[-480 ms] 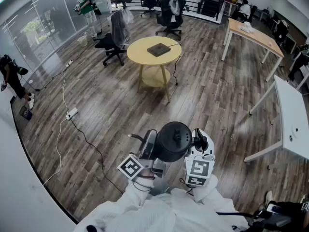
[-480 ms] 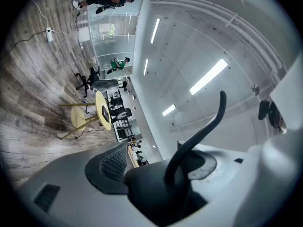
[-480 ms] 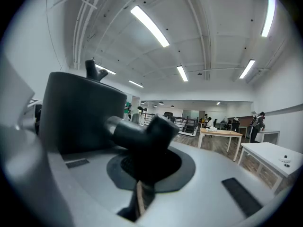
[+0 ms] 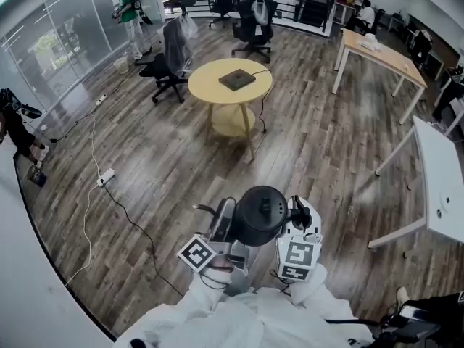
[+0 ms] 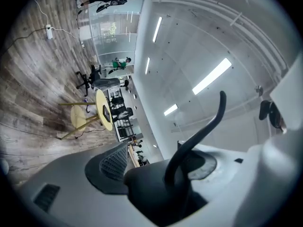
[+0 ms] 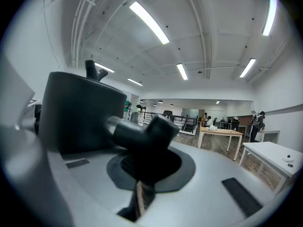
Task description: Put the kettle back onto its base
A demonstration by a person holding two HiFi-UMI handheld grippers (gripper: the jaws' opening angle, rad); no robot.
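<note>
A black kettle (image 4: 261, 214) hangs over the wooden floor just in front of me, carried between both grippers. My left gripper (image 4: 230, 227) stands wide, its jaws round the kettle's body (image 5: 156, 188), which lies against the lower pad (image 5: 113, 162). My right gripper (image 4: 299, 220) is shut on the kettle's handle (image 6: 142, 136), with the dark body (image 6: 80, 112) to its left. The kettle's base (image 4: 237, 79), a flat dark square, lies on a round yellow table (image 4: 210, 85) some way ahead across the floor.
A power strip (image 4: 106, 176) and its cable trail over the floor at the left. Office chairs (image 4: 168, 56) stand behind the round table. White tables (image 4: 442, 187) stand at the right, a wooden desk (image 4: 384, 56) at the back right. A person (image 4: 129, 9) stands far left.
The round table and floor have slid slightly in the head view. Both grippers and the kettle keep the same hold.
</note>
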